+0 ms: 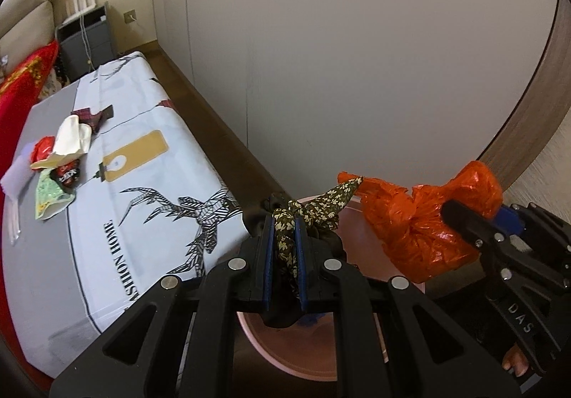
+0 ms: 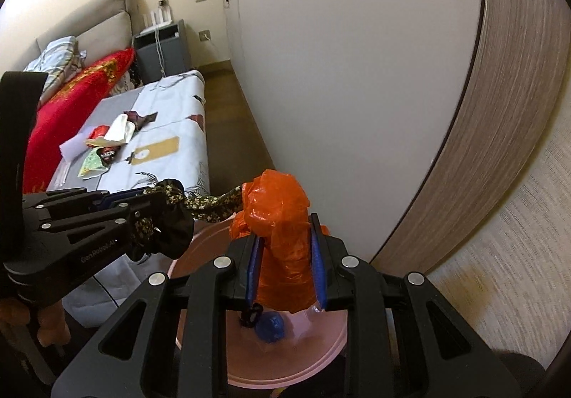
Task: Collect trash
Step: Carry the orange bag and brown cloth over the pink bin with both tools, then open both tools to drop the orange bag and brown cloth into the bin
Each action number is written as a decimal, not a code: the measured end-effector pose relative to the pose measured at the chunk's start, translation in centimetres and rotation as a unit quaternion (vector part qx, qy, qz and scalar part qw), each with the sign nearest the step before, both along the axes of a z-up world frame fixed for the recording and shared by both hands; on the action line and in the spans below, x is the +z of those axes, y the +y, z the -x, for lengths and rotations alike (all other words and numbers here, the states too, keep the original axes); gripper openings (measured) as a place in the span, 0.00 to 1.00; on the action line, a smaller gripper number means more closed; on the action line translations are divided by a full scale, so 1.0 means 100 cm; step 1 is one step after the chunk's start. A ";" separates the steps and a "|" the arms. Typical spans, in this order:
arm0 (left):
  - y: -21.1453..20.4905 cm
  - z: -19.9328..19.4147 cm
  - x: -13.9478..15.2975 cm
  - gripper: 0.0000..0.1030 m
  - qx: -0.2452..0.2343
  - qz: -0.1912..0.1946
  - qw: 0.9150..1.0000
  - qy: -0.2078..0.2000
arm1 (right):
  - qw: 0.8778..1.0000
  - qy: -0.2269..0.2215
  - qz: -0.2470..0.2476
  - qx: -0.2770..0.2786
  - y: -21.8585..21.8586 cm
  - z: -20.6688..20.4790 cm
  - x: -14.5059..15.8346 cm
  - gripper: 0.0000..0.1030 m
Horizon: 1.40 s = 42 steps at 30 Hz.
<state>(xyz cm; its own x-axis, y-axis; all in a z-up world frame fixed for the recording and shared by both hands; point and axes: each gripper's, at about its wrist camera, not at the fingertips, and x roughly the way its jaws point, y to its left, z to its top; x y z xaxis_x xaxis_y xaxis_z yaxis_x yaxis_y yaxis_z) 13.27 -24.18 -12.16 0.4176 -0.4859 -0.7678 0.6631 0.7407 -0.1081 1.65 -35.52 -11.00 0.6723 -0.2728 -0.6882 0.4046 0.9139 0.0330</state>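
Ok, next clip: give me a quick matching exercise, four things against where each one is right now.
Things:
1. orange bag
2. floral cloth
3. blue ball
4. wrappers

Places:
A. lying on the bed
B. between the left gripper's fingers
C. inside the pink bin
D. between the right gripper's fingers

Pairs: 1-D, 2-B, 3-C, 4-A

Red pillow on the printed bedsheet, grey nightstand beyond, white wardrobe alongside
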 end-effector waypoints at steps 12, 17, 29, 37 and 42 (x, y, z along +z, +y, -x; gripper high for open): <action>-0.010 -0.002 -0.005 0.11 -0.009 -0.002 1.000 0.004 | 0.999 -0.001 0.003 -0.032 -0.009 0.001 -0.001 0.50; -0.012 -0.003 -0.008 0.11 -0.015 -0.002 1.000 0.011 | 0.999 -0.001 0.010 -0.038 -0.010 0.003 0.000 0.51; -0.015 -0.003 -0.013 0.67 -0.015 0.000 1.000 0.004 | 0.998 0.005 0.023 -0.055 -0.012 0.005 -0.001 0.59; -0.010 -0.002 -0.009 0.84 0.007 -0.010 1.000 -0.014 | 0.998 -0.002 0.023 -0.058 -0.012 0.007 0.001 0.68; 0.009 -0.007 -0.004 0.85 0.039 -0.019 0.999 -0.018 | 0.998 -0.013 0.020 -0.053 -0.007 0.009 0.008 0.74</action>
<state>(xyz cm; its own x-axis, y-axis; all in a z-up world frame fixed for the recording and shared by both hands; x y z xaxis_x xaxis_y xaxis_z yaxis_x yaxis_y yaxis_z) 13.97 -23.32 -12.59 0.4800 -0.4217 -0.7692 0.6061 0.7933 -0.0567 0.77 -36.27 -10.18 0.6562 -0.3708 -0.6572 0.4986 0.8668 0.0088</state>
